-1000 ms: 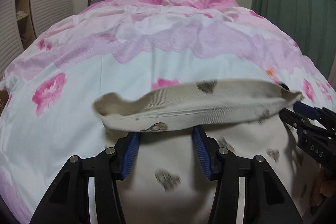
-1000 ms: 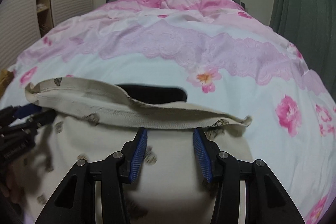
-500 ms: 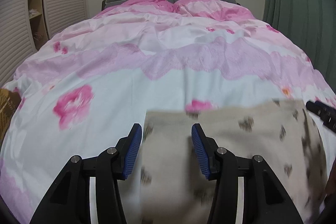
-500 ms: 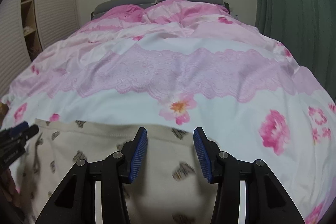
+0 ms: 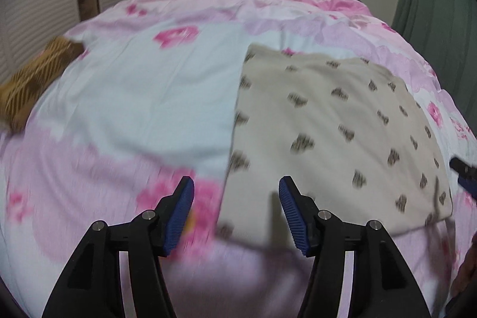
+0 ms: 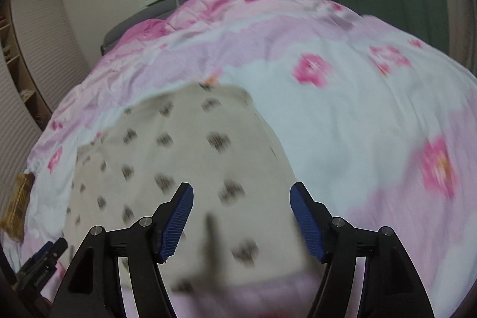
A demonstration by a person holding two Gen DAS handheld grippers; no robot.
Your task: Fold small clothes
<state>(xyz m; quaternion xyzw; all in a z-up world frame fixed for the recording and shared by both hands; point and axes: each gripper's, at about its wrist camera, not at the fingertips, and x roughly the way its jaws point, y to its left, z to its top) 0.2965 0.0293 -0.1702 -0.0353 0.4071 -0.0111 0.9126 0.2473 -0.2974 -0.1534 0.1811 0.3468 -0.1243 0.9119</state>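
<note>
The beige patterned garment (image 5: 334,133) lies flat on the pink floral bed cover (image 5: 149,97), released. Both jaws have just been opening: the left hand-held gripper (image 5: 235,213) stands spread over the garment's near left corner, the right hand-held gripper (image 6: 241,216) spread over its near right edge, neither pinching cloth. Judged step: one fold laid down; the next calls for regripping an edge for a further fold.

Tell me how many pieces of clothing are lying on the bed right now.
2: a beige garment with dark prints spread flat near the bed's foot, and a crumpled brown striped garment at the bed's left edge. Others may be out of view.
</note>
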